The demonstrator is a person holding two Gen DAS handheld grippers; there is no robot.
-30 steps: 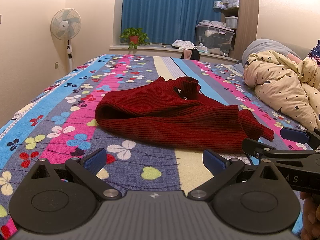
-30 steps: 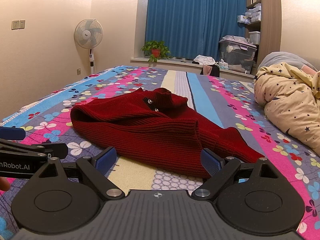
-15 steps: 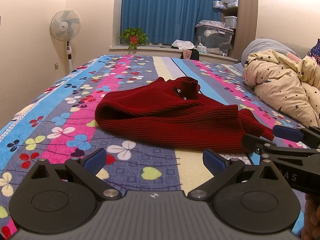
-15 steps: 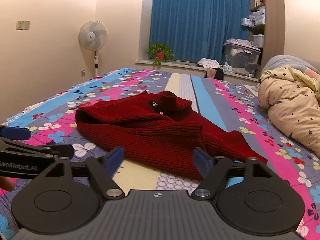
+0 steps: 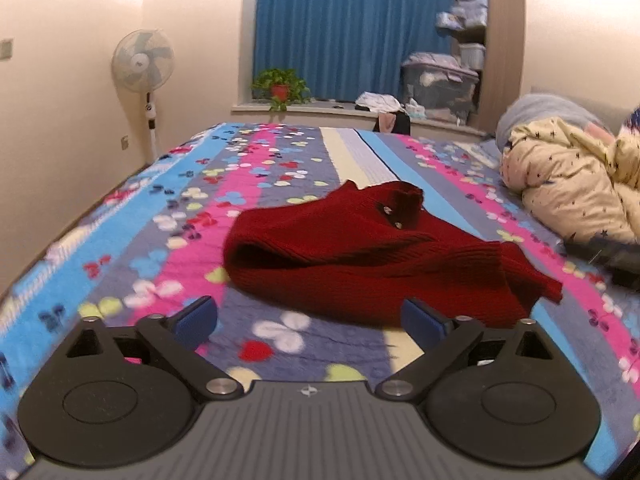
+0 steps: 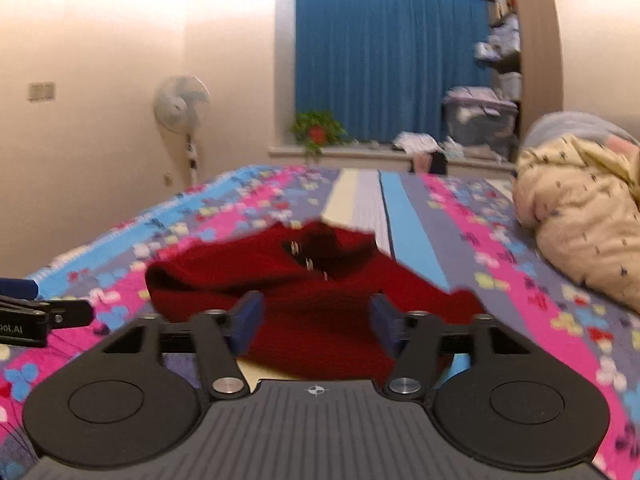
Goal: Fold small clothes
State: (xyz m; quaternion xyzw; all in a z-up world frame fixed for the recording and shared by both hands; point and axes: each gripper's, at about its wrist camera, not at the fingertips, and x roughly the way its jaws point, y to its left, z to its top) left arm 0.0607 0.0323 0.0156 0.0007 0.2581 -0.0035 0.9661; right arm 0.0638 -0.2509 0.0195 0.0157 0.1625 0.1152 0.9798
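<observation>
A dark red knit sweater (image 5: 360,256) lies crumpled on the flowered bedspread (image 5: 168,256), collar and small buttons toward the far side. It also shows in the right wrist view (image 6: 312,312). My left gripper (image 5: 308,318) is open and empty, just short of the sweater's near edge. My right gripper (image 6: 314,322) is open but narrower, with its blue pads (image 6: 246,320) low over the sweater's near edge. The left gripper's finger shows at the left edge of the right wrist view (image 6: 36,316).
A cream star-print duvet (image 5: 576,192) is heaped on the bed's right side. A standing fan (image 5: 144,64) stands by the left wall. A potted plant (image 5: 280,88), clothes and a storage bin (image 5: 440,84) sit on the window ledge before blue curtains.
Both grippers have moved forward toward the sweater. The right gripper's jaws have narrowed from wide open and now sit over the sweater's near edge. The left gripper has shifted left.
</observation>
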